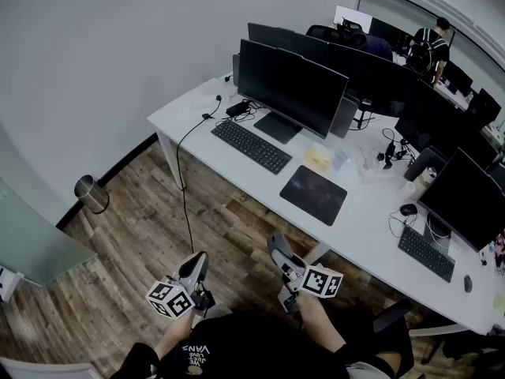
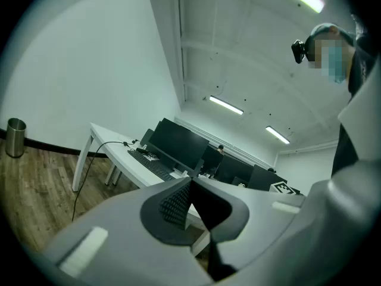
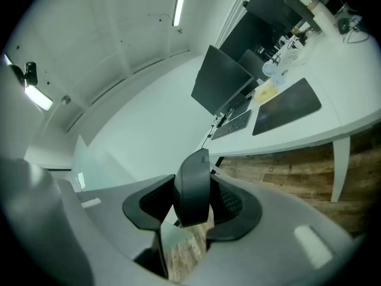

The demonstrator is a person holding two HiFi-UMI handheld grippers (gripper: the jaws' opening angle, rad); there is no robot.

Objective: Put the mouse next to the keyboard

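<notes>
A dark computer mouse (image 3: 193, 183) stands on edge between the pads of my right gripper (image 3: 194, 196), which is shut on it. In the head view that gripper (image 1: 278, 249) hovers over the wooden floor, short of the white desk (image 1: 189, 125). The black keyboard (image 1: 251, 146) lies on the desk in front of a monitor (image 1: 290, 88), and it shows in the right gripper view as the keyboard (image 3: 231, 126) beyond the mouse. My left gripper (image 1: 196, 270) is also over the floor, its jaws meeting with nothing between them (image 2: 189, 185).
A dark mouse pad (image 1: 313, 194) lies right of the keyboard. Further right are a second keyboard (image 1: 426, 253), another mouse (image 1: 408, 209) and more monitors. A cable hangs from the desk's left end. A metal bin (image 1: 92, 193) stands by the wall. A person (image 1: 432, 47) is at the far desks.
</notes>
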